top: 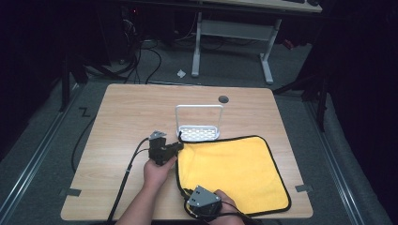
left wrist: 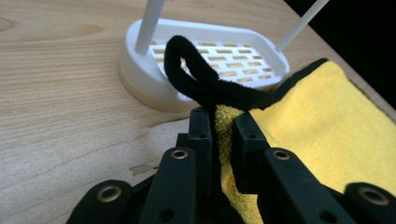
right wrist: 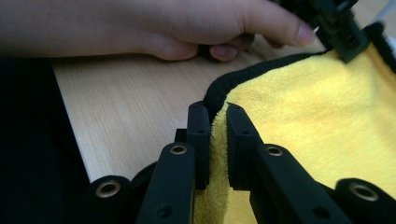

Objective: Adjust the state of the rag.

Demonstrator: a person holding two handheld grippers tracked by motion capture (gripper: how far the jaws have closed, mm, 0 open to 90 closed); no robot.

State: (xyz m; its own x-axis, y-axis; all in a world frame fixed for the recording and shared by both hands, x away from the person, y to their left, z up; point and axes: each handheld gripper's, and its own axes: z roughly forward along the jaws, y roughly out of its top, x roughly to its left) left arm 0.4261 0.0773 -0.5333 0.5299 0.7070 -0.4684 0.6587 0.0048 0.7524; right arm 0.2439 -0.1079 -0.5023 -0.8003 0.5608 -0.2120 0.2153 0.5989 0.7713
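Your right gripper (right wrist: 217,140) and left gripper (left wrist: 223,144) are both clamping the yellow cloth's (top: 232,168) black-edged corners; be lifting them evenly together.

Dim room, grey floor (top: 42,136), white desk frame (top: 232,35) behind.

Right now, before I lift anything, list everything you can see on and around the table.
cloth: one, yellow with black edging, flat on the table's near right part.
hanging loop: one, black, at the cloth's far left corner.
soap rack: one, white, slotted tray with tall handle, just beyond the cloth.
table: one, light wood, round hole near the far edge.
desk frame: one, white, on the floor beyond.
left gripper: black, shut on the cloth's far left corner.
right gripper: black, shut on its near left corner.
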